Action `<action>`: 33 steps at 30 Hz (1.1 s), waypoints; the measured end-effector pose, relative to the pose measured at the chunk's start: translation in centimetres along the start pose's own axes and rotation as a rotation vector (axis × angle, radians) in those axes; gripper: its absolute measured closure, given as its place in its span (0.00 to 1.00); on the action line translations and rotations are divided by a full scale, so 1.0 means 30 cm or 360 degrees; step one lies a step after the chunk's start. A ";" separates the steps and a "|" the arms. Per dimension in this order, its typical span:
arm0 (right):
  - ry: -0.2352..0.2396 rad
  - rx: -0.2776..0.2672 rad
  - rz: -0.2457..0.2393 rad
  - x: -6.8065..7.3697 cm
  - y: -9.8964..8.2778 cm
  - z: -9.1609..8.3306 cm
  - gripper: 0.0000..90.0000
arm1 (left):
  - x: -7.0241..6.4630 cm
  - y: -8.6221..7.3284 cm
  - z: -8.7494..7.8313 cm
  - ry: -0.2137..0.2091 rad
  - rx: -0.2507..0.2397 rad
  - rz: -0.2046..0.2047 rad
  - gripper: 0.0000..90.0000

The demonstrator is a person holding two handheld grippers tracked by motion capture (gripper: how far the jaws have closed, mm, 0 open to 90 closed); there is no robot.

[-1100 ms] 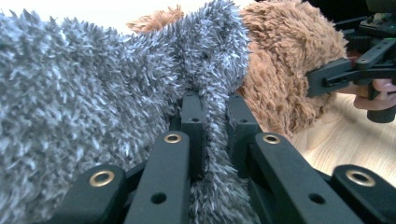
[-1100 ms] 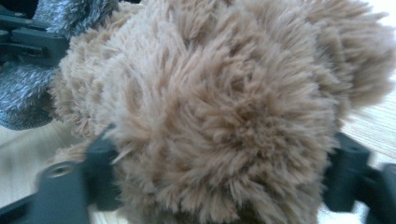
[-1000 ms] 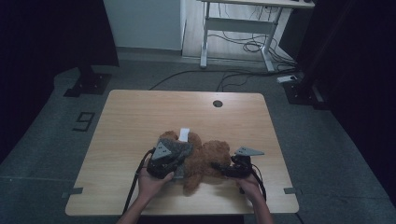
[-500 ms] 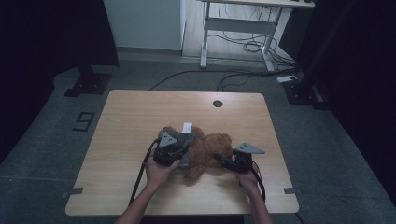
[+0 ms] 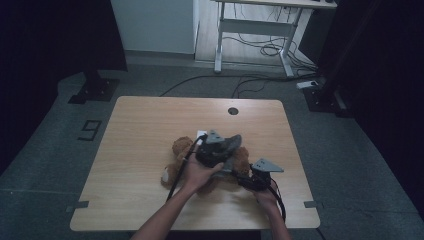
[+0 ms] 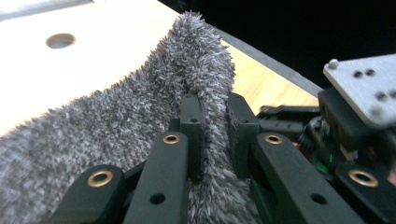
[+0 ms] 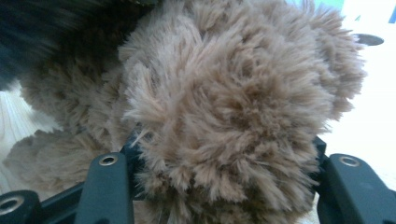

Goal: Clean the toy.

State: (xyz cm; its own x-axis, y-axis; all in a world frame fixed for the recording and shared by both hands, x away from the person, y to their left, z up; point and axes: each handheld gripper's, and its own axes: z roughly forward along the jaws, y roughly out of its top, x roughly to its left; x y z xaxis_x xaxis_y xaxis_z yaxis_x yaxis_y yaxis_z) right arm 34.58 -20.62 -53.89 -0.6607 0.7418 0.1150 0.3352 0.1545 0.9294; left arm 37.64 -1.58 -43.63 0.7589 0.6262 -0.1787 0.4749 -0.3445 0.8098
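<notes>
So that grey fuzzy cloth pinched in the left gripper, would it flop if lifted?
Probably yes: the grey cloth bends and folds over where the left gripper pinches it, so it looks soft. Its fuzzy pile suggests it's light and unlikely to slip.

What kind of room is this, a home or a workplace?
Probably a lab or recording studio, not a home: a bare light wooden table on grey floor, black curtains at the sides, and a white-framed desk with loose cables beneath it.

The brown plush toy (image 5: 240, 165) is lying partly hidden under the left gripper (image 5: 220, 150) and the grey cloth (image 6: 140, 116), lower centre.
</notes>
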 end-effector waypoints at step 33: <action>0.0103 0.0014 0.0051 -0.021 -0.011 -0.012 0.46 | 0.356 -0.233 -0.305 0.0300 0.0030 -0.0327 0.89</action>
State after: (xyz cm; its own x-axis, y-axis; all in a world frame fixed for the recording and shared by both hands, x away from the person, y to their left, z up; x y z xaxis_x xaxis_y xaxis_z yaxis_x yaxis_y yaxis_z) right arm 34.64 -21.38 -54.16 -0.6915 0.7028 0.1670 0.3625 0.1376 0.9218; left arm 38.33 13.92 -46.09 0.5505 0.8028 -0.2292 0.6197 -0.2089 0.7565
